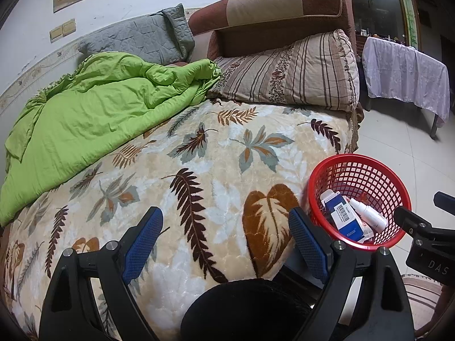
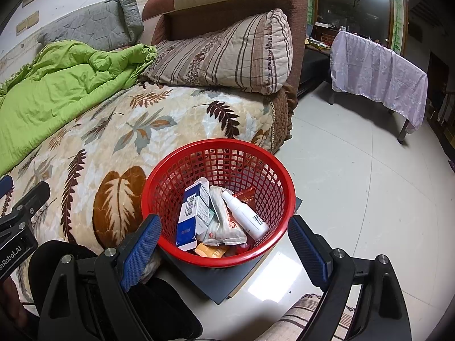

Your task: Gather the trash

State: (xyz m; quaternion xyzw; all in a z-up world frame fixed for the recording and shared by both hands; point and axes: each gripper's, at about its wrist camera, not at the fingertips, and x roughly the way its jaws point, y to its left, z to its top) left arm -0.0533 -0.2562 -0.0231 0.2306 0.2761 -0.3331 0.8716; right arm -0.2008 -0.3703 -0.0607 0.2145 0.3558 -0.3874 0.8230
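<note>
A red mesh basket [image 2: 219, 258] stands on a dark low stand beside the bed; it also shows in the left wrist view [image 1: 318, 176]. Inside lie a blue and white box [image 2: 192, 213], a white spray bottle [image 2: 246, 213], a crumpled white wrapper [image 2: 227, 224] and an orange packet [image 2: 212, 251]. My right gripper [image 2: 224, 241] is open and empty, hovering just above the basket's near rim. My left gripper [image 1: 226, 236] is open and empty over the leaf-patterned blanket [image 1: 199, 170], left of the basket.
A green quilt [image 1: 93, 116] lies bunched on the bed's left. A striped pillow [image 1: 293, 71] and a grey pillow [image 1: 142, 37] lean at the brown headboard [image 1: 284, 2]. A cloth-covered table [image 2: 378, 71] stands on the tiled floor at the right.
</note>
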